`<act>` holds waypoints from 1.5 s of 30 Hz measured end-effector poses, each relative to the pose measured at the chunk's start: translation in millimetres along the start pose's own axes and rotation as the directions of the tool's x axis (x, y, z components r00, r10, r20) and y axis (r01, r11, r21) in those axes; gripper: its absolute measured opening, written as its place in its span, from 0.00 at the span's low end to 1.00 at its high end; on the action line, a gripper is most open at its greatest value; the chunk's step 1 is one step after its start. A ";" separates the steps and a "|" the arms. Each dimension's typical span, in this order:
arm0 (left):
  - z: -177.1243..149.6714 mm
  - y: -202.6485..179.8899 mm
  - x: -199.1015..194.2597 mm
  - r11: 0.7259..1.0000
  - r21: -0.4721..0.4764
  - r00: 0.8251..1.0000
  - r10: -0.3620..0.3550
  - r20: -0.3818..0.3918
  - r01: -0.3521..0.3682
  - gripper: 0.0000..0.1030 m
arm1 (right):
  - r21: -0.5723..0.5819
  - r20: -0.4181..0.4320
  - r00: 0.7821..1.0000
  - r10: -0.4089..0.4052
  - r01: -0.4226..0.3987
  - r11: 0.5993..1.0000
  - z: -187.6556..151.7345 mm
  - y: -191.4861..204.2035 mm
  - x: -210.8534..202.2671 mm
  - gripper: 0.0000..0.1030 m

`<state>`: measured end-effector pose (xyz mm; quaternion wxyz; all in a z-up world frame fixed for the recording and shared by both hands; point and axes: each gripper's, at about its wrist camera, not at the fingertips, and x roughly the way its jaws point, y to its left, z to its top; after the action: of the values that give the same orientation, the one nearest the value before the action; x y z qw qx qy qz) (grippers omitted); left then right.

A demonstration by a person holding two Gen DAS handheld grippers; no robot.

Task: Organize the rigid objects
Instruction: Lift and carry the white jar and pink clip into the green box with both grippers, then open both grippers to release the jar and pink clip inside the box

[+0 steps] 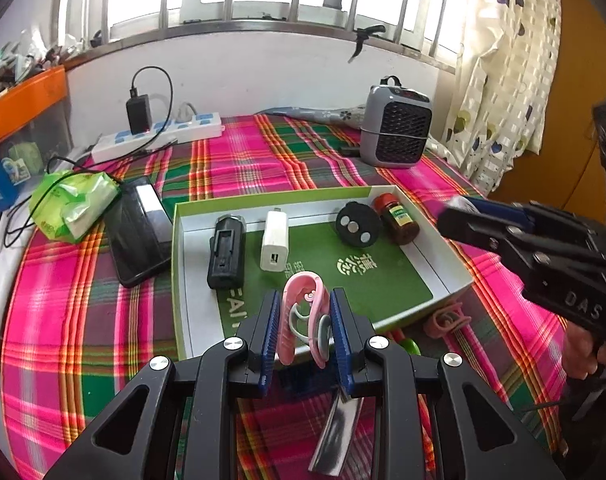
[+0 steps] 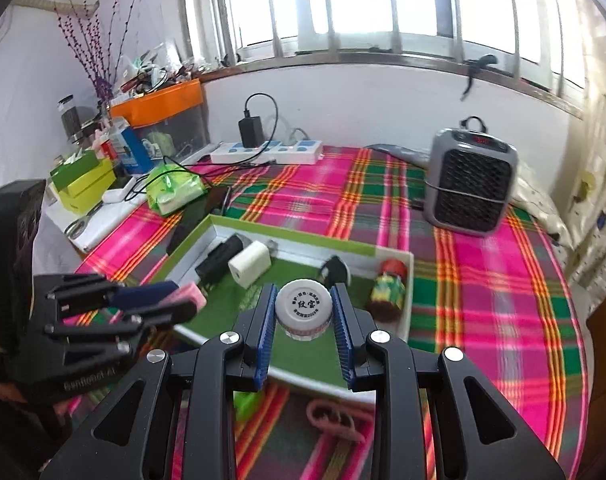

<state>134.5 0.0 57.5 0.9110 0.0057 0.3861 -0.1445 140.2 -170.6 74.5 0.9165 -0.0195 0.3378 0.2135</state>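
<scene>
Left gripper (image 1: 305, 322) jaws clamped pink clip (image 1: 303, 312) above near edge of green box (image 1: 183, 280). Inside box: black battery (image 1: 226, 254), white charger (image 1: 275, 246), black disc (image 1: 358, 224), brown bottle (image 1: 397, 218). Right gripper (image 2: 303, 314) jaws gripped white jar (image 2: 303, 312) over box's near side.

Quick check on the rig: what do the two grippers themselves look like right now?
Both are black plastic frames with silver screws and ribbed blue finger pads. The left gripper bears white lettering on its side; the right gripper shows raised letters reading DAS. No cables visible on either.
</scene>
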 end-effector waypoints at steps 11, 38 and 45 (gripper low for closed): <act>5.8 7.3 24.6 1.000 -0.017 1.000 0.007 -0.027 -0.007 0.24 | -0.007 -0.112 0.992 0.064 -0.066 0.998 26.6 -4.3 68.1 0.28; 8.3 15.6 57.1 0.999 -0.026 0.995 0.043 -0.092 -0.046 0.24 | -0.037 -0.269 0.960 0.073 -0.086 0.996 29.6 -0.2 137.2 0.28; 8.4 15.3 58.8 0.999 -0.020 0.994 0.041 -0.097 -0.043 0.24 | -0.038 -0.278 0.958 0.069 -0.083 0.996 28.9 0.1 139.4 0.28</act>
<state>183.3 -1.6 20.3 0.8943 0.0107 0.4309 -0.1203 252.8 -112.5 9.3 0.8507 -0.0586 0.4576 0.2519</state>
